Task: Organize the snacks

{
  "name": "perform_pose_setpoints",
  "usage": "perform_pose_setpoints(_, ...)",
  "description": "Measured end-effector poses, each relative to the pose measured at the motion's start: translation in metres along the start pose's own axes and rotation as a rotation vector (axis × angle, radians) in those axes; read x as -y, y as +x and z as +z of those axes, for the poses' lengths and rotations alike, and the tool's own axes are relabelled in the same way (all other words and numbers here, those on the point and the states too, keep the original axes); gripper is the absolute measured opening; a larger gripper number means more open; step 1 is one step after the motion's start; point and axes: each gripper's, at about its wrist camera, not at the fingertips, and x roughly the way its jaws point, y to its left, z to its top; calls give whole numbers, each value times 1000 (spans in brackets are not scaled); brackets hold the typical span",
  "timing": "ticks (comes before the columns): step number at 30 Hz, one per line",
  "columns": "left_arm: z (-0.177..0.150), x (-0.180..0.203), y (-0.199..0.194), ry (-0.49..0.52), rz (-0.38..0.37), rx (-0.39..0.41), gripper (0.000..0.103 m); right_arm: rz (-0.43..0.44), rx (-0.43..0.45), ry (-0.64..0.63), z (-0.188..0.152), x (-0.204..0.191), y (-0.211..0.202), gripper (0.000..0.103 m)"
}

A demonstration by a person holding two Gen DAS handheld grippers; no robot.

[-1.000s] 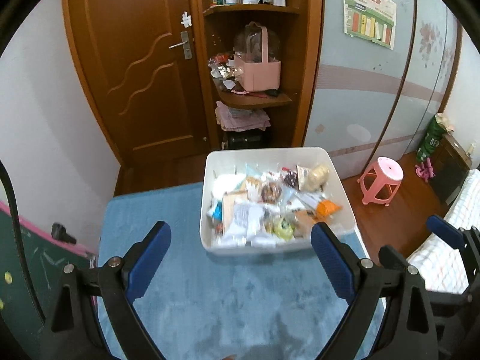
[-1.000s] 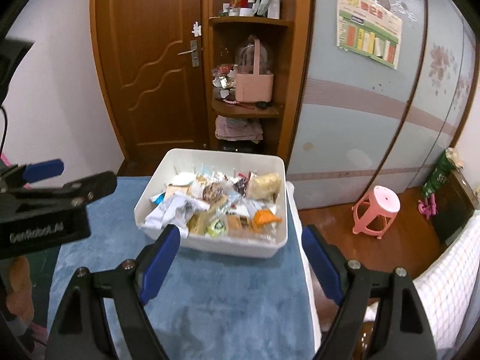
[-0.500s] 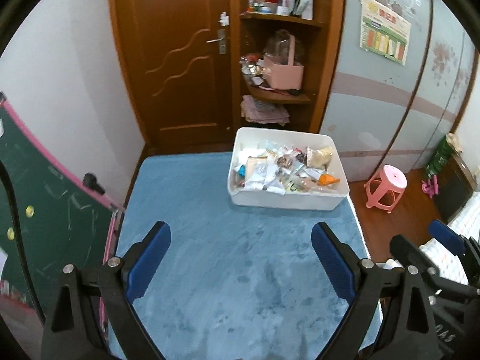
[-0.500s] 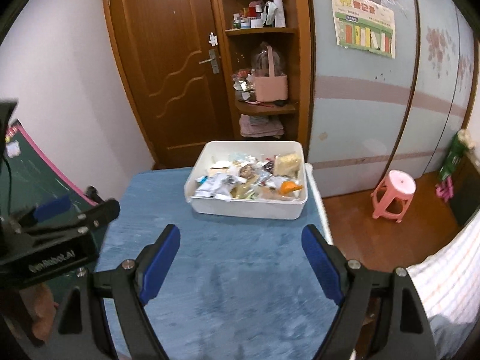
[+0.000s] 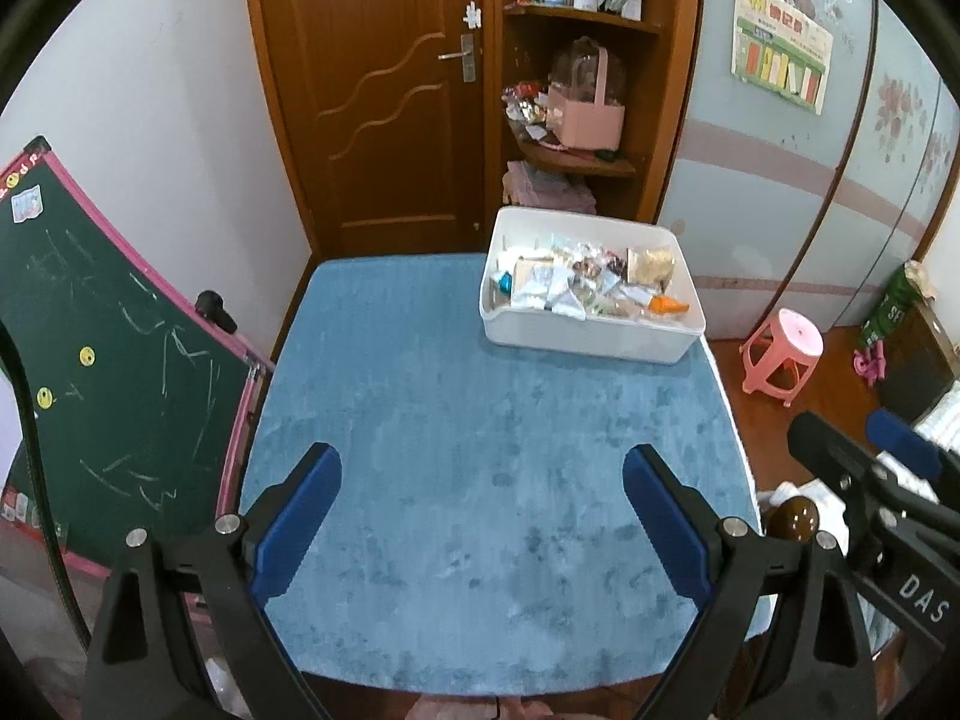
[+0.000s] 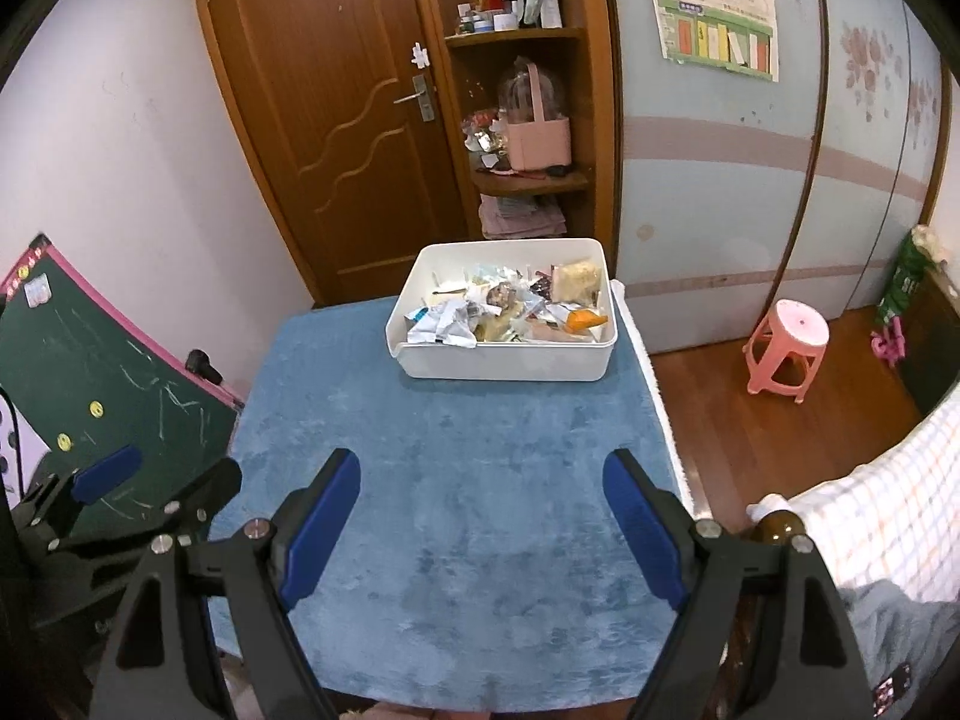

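1. Two claws hang wide and empty above the blue surface (image 5: pixel 480 480) — left claw (image 5: pixel 482 516), right claw (image 6: pixel 481 516).
2. Snacks (image 6: pixel 510 312) fill the white bin (image 6: pixel 504 360) at the surface's far right corner, well apart from both claws.
3. Only the left view shows the right claw's body at its right edge; the right view shows the checked bed cover (image 6: pixel 888 510).
4. Nearby — green chalkboard (image 5: pixel 102 348), pink stool (image 6: pixel 786 348), wooden door (image 5: pixel 372 90).

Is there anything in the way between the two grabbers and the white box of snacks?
Nothing visible. Only bare blue tabletop lies between the open left gripper and the white bin. It is the same for the open right gripper: the bin sits alone at the table's far right corner.
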Motion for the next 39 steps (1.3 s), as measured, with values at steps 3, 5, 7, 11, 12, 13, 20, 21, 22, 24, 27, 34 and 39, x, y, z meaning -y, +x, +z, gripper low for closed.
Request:
perform_pose_setpoints(3, -4, 0, 1, 5, 15, -13, 95, -12, 12, -22, -5, -3, -4, 84)
perform_pose_setpoints(5, -5, -2, 0, -4, 18, -21, 95, -21, 19, -33, -7, -3, -7, 84)
perform_pose_setpoints(7, -5, -4, -1, -14, 24, -21, 95, -20, 15, -37, -10, -4, -8, 84)
perform_pose_setpoints(11, -8, -5, 1, -13, 36, -31, 95, -21, -6, -42, -13, -6, -6, 84)
perform_pose_setpoints(12, -9, -5, 3, -11, 35, -38, 95, -21, -9, -41, -14, -6, -5, 84)
perform_pose_setpoints(13, -10, -5, 4, -8, 34, -43, 95, -18, -11, -39, -14, -6, -5, 84)
perform_pose_setpoints(20, -10, -3, 9, 1, 46, -64, 95, -4, -25, -35, -13, -4, -2, 84)
perform_pose_setpoints(21, -10, -3, 9, 2, 45, -63, 95, -4, -29, -33, -13, -4, -1, 84)
perform_pose_setpoints(22, -10, -3, 9, 1, 44, -63, 95, -4, -32, -31, -13, -4, 0, 84)
perform_pose_setpoints(24, -10, -2, 9, 0, 42, -63, 95, -4, -36, -27, -12, -3, 0, 84)
perform_pose_setpoints(27, -10, -3, 12, 5, 38, -65, 95, -7, -40, -22, -11, -3, 2, 84)
perform_pose_setpoints(34, -9, -3, 13, 7, 33, -67, 95, -4, -42, -23, -12, 0, 2, 84)
perform_pose_setpoints(39, -9, -3, 12, 7, 32, -69, 95, 2, -52, -10, -12, -1, 6, 84)
